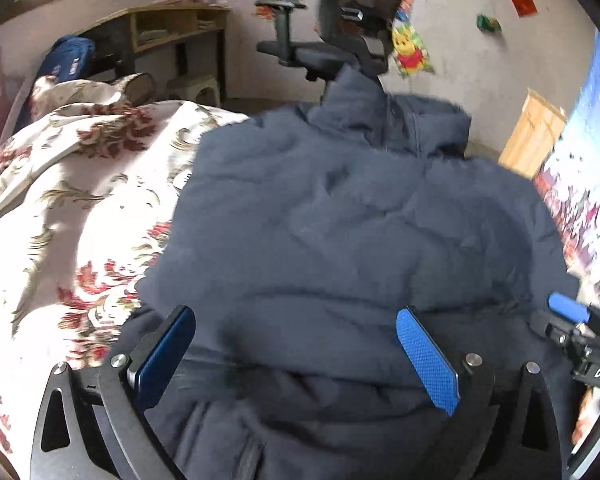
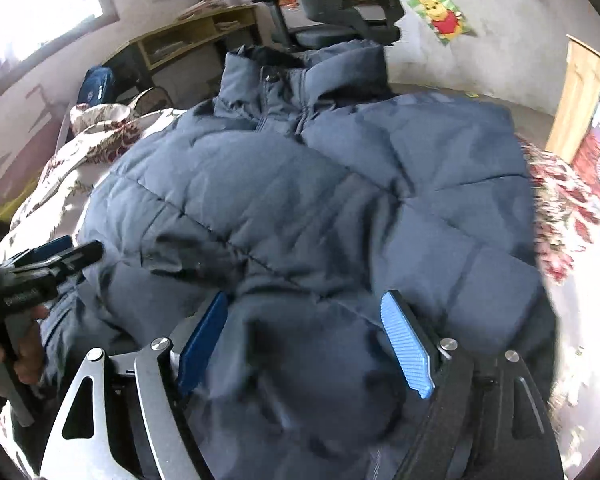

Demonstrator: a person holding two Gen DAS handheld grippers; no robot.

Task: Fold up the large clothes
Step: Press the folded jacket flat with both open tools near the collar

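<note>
Lying on the floral bed (image 1: pixel 60 208), the navy padded jacket (image 1: pixel 340 220) has its near hem between both released hand-held grippers, left (image 1: pixel 300 344) and right (image 2: pixel 308 336).

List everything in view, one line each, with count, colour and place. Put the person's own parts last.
puffer jacket: one, navy, spread on the bed, collar away from the cameras
bedspread: one, cream with red flowers, under the jacket
office chair: one, black, beyond the collar
desk: one, wooden, at the far wall
backpack: one, blue, left of the desk
bear poster: one, yellow and red, on the wall
wooden panel: one, light, right side
left tool: one, blue pads, open over the jacket's near edge
right tool: one, blue pads, open over the jacket's near edge
</note>
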